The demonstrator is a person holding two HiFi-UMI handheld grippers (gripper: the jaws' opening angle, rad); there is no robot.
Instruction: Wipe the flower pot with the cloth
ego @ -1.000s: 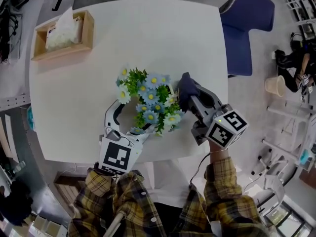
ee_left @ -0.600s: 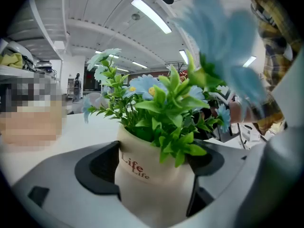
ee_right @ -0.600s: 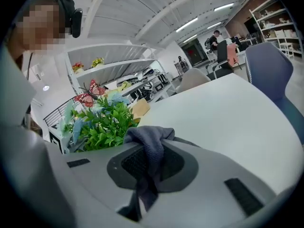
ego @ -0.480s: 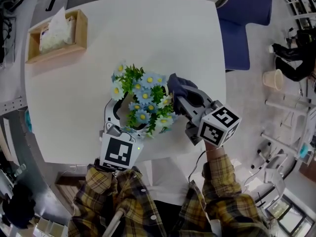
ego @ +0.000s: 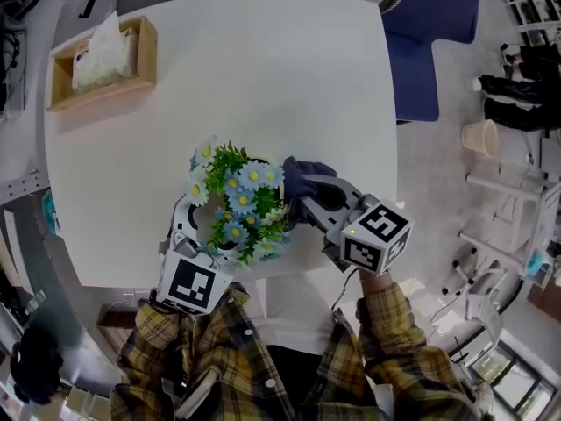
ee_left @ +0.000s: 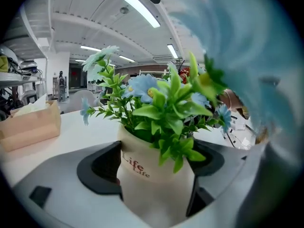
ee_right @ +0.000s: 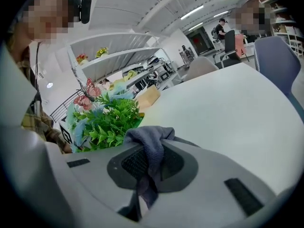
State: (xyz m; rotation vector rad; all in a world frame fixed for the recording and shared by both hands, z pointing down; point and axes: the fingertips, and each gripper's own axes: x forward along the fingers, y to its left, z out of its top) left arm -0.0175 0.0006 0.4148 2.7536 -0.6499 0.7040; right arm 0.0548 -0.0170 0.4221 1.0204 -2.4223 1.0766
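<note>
The flower pot (ee_left: 153, 175) is cream with red "Life" print and holds blue and white flowers (ego: 235, 207). It stands between the jaws of my left gripper (ee_left: 156, 161), whose dark pads press on both its sides. From above, the blooms hide the pot and one jaw, and the left gripper (ego: 221, 224) is near the table's front edge. My right gripper (ego: 308, 202) is shut on a dark blue-grey cloth (ego: 302, 175), which touches the right side of the flowers. The cloth (ee_right: 151, 145) hangs bunched between the pads.
The white table (ego: 263, 77) carries a wooden tissue box (ego: 101, 55) at its far left corner. A blue chair (ego: 429, 51) stands past the right edge. A paper cup (ego: 484, 140) and racks are on the floor to the right.
Both grippers, the pot and the cloth have shifted left and toward the table's near edge. The cloth stays against the flowers' right side.
</note>
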